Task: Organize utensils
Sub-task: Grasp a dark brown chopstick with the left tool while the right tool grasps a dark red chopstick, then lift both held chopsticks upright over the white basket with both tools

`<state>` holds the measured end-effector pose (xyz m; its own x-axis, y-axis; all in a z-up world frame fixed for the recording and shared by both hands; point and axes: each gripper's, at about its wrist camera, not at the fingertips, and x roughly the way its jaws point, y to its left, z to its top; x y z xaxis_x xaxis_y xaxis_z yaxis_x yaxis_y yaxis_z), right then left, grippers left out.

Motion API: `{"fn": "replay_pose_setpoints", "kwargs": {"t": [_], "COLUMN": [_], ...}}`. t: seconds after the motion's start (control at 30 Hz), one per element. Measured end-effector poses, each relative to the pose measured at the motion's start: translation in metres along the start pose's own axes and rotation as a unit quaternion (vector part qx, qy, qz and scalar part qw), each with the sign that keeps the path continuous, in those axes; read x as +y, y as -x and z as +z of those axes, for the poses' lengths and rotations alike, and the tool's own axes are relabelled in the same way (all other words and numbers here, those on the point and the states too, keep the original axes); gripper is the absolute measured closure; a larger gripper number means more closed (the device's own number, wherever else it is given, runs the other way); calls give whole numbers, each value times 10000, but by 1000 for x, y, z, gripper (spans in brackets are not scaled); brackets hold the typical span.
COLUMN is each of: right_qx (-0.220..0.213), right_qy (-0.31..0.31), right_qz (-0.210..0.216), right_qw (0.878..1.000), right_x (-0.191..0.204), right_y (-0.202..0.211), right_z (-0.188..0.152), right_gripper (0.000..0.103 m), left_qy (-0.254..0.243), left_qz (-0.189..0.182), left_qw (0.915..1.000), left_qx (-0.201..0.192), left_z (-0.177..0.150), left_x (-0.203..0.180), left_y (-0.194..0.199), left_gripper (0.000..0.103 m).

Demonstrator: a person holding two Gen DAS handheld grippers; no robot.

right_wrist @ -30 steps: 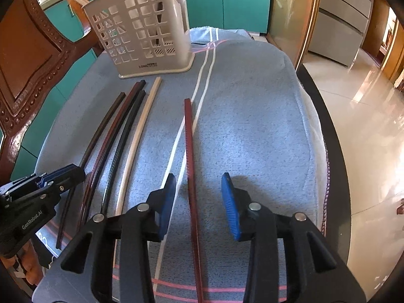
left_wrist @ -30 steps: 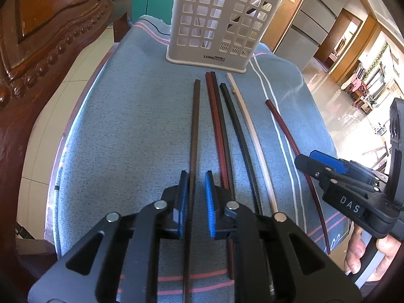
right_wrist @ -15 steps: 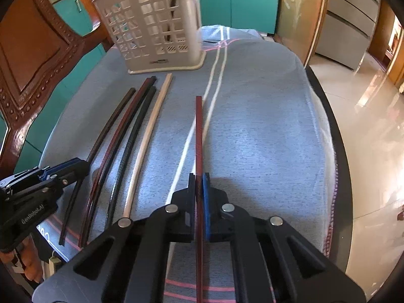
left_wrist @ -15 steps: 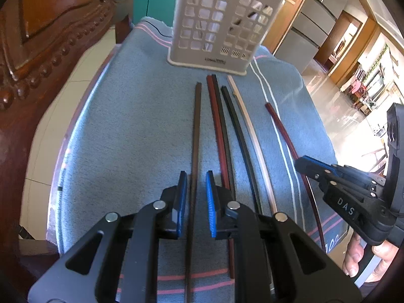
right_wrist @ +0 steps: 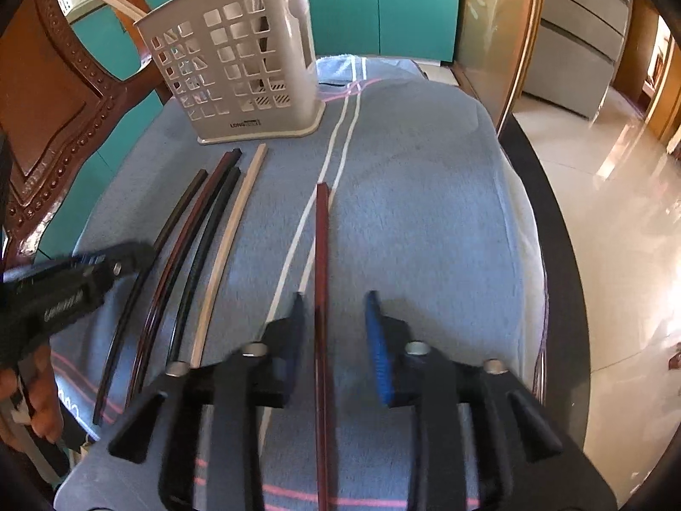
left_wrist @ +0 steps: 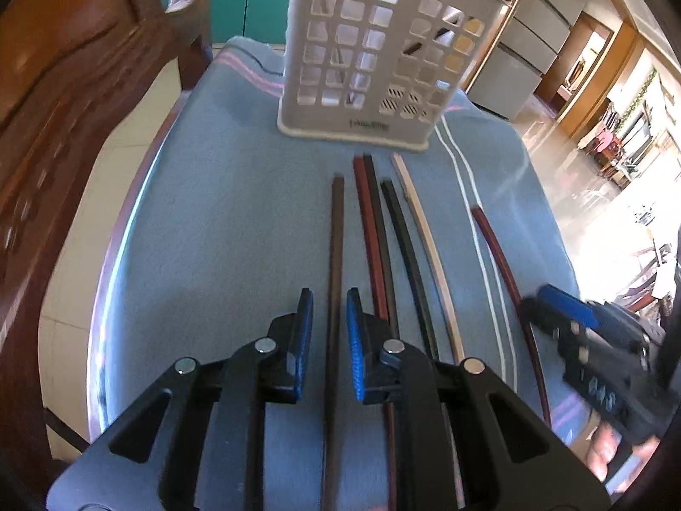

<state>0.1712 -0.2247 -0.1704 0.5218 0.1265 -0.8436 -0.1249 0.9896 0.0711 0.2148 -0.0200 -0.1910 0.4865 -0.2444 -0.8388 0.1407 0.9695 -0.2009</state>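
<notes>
Several chopsticks lie lengthwise on a blue towel. My left gripper (left_wrist: 330, 323) is open a little, its jaws either side of the dark brown chopstick (left_wrist: 335, 255), not touching it. My right gripper (right_wrist: 336, 323) is open, its jaws astride the dark red chopstick (right_wrist: 322, 255), which lies apart from the rest. Between them lie a red-and-dark pair (left_wrist: 374, 230), a black chopstick (left_wrist: 406, 247) and a cream chopstick (left_wrist: 430, 247). The white slotted utensil holder (left_wrist: 374, 55) stands at the towel's far end; it also shows in the right wrist view (right_wrist: 238, 68).
A carved wooden chair (left_wrist: 64, 106) stands close on the left. The towel (right_wrist: 425, 213) covers a dark round table whose rim (right_wrist: 562, 255) shows on the right, with glossy floor beyond. Teal cabinets stand behind the holder.
My right gripper was shut on the dark red chopstick half a second ago and has now opened. Both grippers have moved forward toward the holder. The left jaws have stayed slightly open.
</notes>
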Motion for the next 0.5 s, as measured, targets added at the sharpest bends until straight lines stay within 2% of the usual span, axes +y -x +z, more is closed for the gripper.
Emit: {"fn": "replay_pose_setpoints", "kwargs": {"t": [0.1,0.3,0.33,0.4,0.47,0.5], "right_qx": [72,-139,-152,-130,-90,-87], "right_qy": [131,200,222,232,293,326], "right_qz": [-256,-318,-327,-217,-148,-149], "right_qw": [9996,9992,9991,9994,9994,9993], "right_x": [5,4,5,7,10,12], "right_y": [-12,-20,-21,-23,-25,-25], "right_z": [5,10,12,15,17,17], "right_gripper": [65,67,69,90,96,96], "left_qy": [-54,-214,-251,-331,-357,-373], "left_qz": [102,348,397,512,547,568], "left_qw": [9998,9988,9985,9977,9974,9973], "left_qx": [181,278,285,307,292,274], "left_z": [18,38,40,42,41,41], "left_x": [-3,-12,-15,-19,-21,-21], "left_y": [-15,-29,-29,-31,-31,-30], "left_gripper": [87,85,85,84,85,91]}}
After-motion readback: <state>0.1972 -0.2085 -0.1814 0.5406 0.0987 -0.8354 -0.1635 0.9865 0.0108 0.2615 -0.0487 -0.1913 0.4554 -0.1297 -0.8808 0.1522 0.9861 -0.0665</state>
